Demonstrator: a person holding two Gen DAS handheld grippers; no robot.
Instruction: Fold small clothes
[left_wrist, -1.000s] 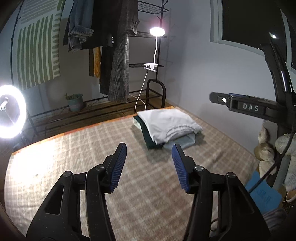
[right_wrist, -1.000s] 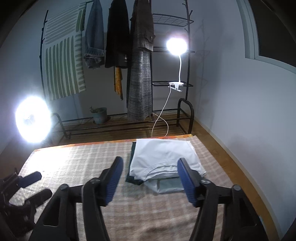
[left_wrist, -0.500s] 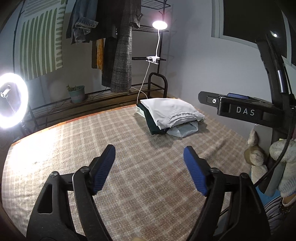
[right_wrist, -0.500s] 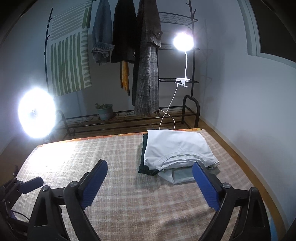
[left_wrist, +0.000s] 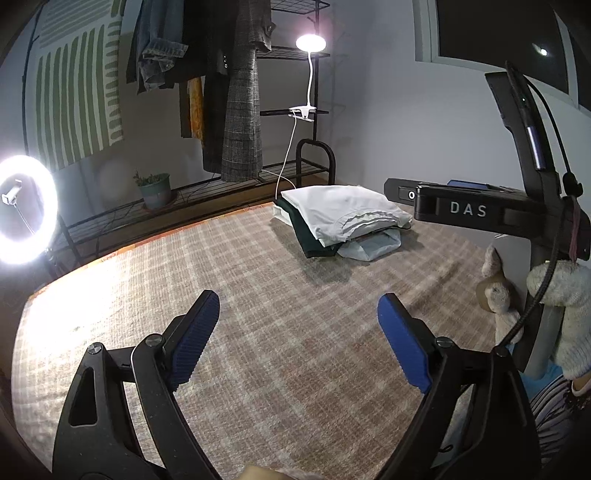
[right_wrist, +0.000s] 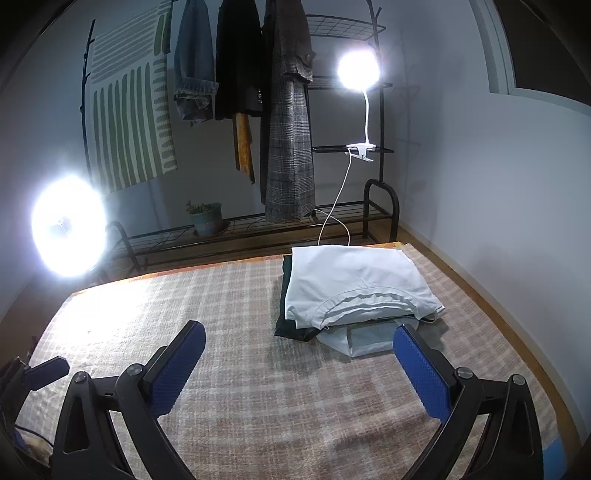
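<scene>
On the far right part of the checked blanket (right_wrist: 258, 387), a stack of folded clothes (right_wrist: 354, 291) is sitting with a white garment (left_wrist: 343, 214) on top, a dark green one under it and a pale one at the bottom poking out toward the near side. Both claws are hovering above the blanket, released and gripping nothing: the left claw (left_wrist: 297, 343) is spreading its blue pads wide, and the right claw (right_wrist: 299, 365) is doing likewise.

Nothing unfolded is lying on the near blanket, so the step in hand is probably fetching the next small garment or ending the job. To do it well, both claws should be coming in wide apart, pinching a single layer at two corners or a hem, and laying it flat on bare blanket well clear of the stack, so the finished folds are not being dragged.

The stack is lying beyond both claws: far and right of the left claw, just past the right claw's right pad (right_wrist: 421, 373), touching neither.
</scene>
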